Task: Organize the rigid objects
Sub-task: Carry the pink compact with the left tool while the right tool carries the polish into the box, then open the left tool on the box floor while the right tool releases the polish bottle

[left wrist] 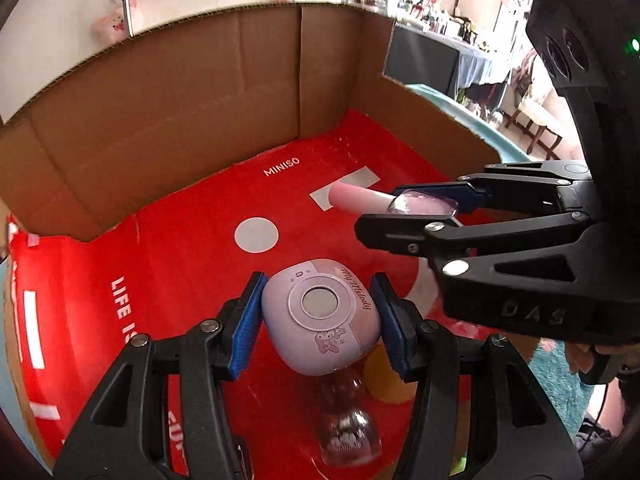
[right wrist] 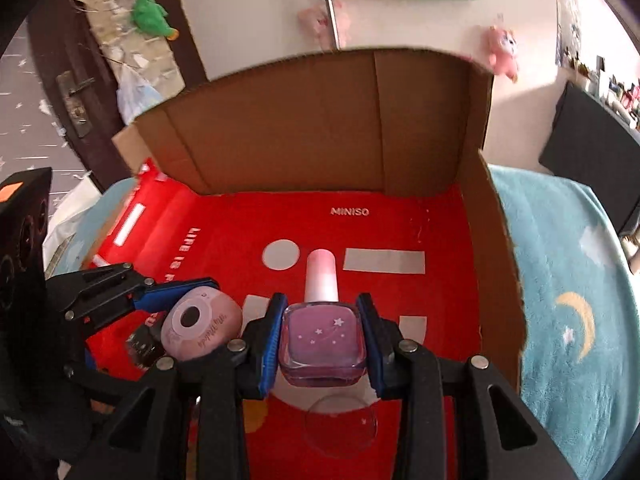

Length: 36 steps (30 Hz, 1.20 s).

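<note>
Left tongs [left wrist: 318,322] are clamped on the rounded lilac plastic toy camera [left wrist: 320,316]. Right tongs [right wrist: 322,344] are clamped on the square pink glass nail-polish bottle [right wrist: 323,344]. Both objects are held above the red-floored brown cardboard box [right wrist: 420,220].

The cardboard box [right wrist: 304,120] is open at the top and at its near side, so that is the way in. Its tall back wall and right wall [right wrist: 496,248] block those sides. The far half of the red floor [right wrist: 440,224] lies bare up to the back corners. Near the front edge, a clear bottle [left wrist: 348,432] lies on the floor, and the two grippers, close together, crowd each other.
</note>
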Tool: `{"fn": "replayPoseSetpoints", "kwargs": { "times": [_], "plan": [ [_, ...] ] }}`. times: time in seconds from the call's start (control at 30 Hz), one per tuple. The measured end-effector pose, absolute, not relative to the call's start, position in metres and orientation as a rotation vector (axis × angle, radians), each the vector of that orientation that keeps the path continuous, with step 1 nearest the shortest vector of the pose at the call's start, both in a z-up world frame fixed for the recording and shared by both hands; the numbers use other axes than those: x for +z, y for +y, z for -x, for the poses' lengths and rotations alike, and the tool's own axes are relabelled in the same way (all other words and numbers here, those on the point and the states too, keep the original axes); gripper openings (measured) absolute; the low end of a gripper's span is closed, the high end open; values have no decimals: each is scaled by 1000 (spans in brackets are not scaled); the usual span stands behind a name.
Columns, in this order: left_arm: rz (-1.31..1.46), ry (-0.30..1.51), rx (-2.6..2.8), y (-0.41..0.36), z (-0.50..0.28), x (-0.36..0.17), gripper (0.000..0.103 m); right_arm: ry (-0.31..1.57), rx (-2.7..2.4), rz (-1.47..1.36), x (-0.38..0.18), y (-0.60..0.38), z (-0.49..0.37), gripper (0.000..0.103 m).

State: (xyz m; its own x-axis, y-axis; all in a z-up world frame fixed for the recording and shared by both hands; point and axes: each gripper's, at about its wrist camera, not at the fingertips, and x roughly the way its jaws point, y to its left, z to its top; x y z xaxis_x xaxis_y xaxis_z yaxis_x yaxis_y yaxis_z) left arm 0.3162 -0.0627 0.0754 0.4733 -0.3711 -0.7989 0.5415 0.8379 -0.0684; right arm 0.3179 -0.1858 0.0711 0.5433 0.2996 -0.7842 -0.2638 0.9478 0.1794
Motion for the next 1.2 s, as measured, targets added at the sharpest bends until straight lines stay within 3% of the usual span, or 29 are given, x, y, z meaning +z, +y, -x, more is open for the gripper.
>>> {"fn": "replayPoseSetpoints", "kwargs": {
  "times": [0.43,1.2],
  "plan": [
    [-265,1011,-554,-75,-328,58,51,1060,261,3,47,-185,-345,38],
    [-351,1024,-538,-93,-330,55,51,1079,246,103,37,-164,-350,38]
  ]
}}
